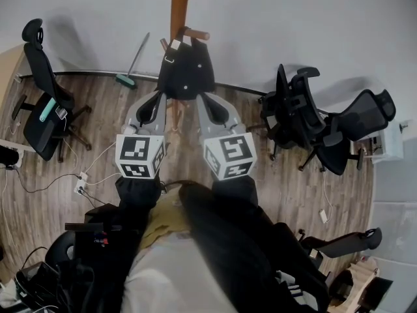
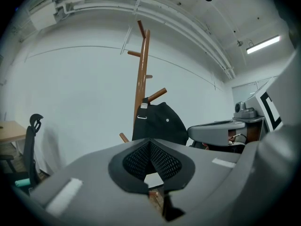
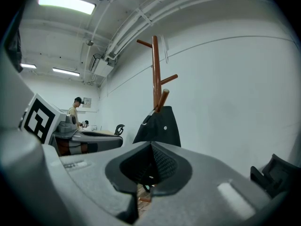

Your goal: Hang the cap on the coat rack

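Closest to me, my left gripper [image 2: 150,147] and right gripper [image 3: 151,147] both have their fingers pressed together with nothing in them. Farther off, the black cap [image 1: 186,70] hangs from a peg [image 1: 195,34] on the coat rack [image 1: 179,5], so I think it needs no holding.

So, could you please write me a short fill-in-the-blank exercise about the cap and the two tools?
1. The black cap hangs on a peg of the wooden ____.
2. The left tool and the right tool are both ____ and hold nothing.
3. A broom leans against the ____.

Missing words: coat rack; shut; wall.
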A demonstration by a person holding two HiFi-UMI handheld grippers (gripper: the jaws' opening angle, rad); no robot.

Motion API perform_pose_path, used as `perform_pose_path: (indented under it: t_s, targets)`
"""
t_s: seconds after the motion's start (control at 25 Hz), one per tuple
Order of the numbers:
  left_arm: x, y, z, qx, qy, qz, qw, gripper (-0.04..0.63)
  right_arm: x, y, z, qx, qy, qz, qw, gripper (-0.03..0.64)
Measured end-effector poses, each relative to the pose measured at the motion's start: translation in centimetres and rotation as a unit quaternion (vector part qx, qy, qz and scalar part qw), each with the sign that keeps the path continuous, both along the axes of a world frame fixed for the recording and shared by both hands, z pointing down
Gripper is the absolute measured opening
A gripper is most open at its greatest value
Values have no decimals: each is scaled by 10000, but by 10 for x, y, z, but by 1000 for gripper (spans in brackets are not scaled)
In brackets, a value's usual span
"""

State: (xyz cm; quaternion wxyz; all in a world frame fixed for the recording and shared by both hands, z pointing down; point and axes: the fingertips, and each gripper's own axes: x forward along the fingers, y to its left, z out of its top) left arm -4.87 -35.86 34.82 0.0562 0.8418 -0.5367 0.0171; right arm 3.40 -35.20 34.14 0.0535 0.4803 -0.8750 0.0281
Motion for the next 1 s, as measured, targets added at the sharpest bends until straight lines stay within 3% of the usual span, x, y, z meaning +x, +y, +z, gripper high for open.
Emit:
perform_pose_path:
  t_s: [1.0]
  targets:
    - [7,-3,7,-90,-11,83,9999,-5,7,0,-1,-1,-111,83,9999,-3]
